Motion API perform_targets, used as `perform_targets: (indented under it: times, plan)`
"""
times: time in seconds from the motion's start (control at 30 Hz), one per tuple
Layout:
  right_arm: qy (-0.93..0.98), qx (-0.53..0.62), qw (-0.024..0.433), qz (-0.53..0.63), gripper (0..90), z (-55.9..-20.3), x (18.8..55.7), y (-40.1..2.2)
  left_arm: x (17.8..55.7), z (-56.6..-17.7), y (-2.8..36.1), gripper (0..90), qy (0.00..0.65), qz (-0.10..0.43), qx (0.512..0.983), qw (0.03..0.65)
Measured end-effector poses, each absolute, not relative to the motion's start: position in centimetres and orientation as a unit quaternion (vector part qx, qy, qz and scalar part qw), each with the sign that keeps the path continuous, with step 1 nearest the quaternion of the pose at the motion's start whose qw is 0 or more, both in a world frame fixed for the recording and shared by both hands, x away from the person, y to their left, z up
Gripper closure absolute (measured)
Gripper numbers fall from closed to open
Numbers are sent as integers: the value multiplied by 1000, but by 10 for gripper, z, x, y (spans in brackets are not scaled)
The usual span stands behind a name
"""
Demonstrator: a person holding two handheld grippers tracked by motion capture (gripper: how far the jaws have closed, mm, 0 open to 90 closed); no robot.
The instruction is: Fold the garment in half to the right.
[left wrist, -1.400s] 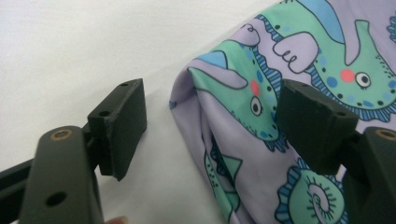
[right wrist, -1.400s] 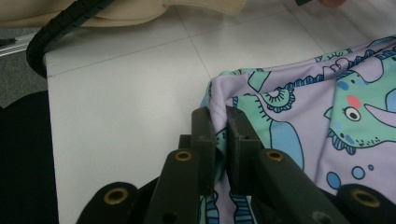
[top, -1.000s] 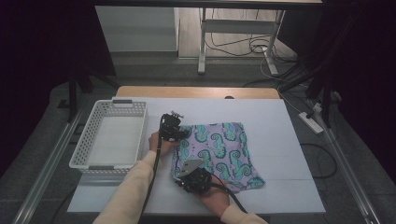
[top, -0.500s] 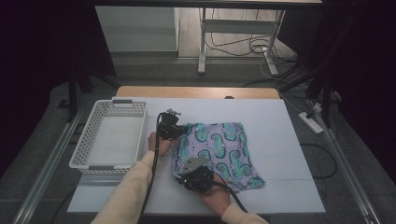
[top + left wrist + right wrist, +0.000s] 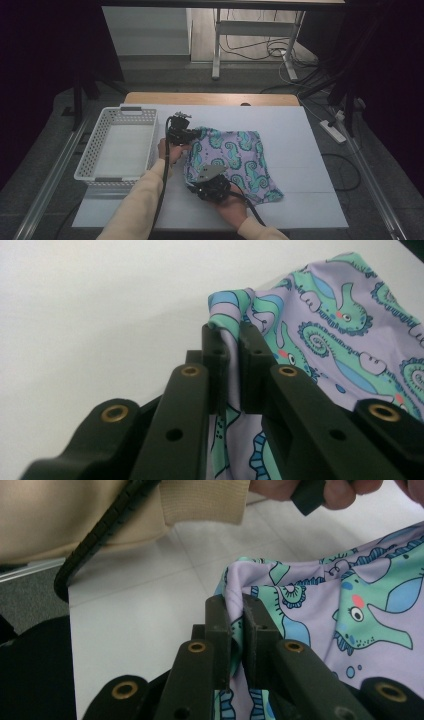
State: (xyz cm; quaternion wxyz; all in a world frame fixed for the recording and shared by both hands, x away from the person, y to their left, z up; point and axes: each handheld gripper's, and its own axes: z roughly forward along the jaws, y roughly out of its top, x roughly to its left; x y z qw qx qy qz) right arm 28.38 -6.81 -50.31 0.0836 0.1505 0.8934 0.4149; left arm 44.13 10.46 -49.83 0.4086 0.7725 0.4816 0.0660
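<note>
A lilac cloth [image 5: 235, 157] printed with teal seahorses lies on the white table [image 5: 300, 150]. My left gripper [image 5: 192, 134] is shut on the cloth's far left corner; its jaws have just closed, pinching a fold of cloth [image 5: 227, 335] and lifting it a little. My right gripper [image 5: 192, 184] is shut on the near left corner, where the cloth [image 5: 237, 592] bunches between the black jaws. In the right gripper view a cream sleeve [image 5: 125, 510] and black cable [image 5: 95, 535] of the other arm cross above.
A white slotted basket [image 5: 120, 150] stands at the table's left, close to my left hand. Bare white tabletop lies right of the cloth. Beyond the table are a desk frame [image 5: 217, 45] and floor cables [image 5: 280, 47].
The left gripper's jaws have shut on the cloth's far left corner and raised it slightly. The right gripper has stayed put on the near corner.
</note>
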Motion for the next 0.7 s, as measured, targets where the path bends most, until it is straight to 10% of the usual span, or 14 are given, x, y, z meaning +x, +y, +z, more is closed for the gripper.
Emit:
perform_targets:
  times: [0.7]
  plan:
    - [880, 135, 93, 445, 831, -486, 289, -61, 444, -486, 115, 836, 494, 67, 762, 412]
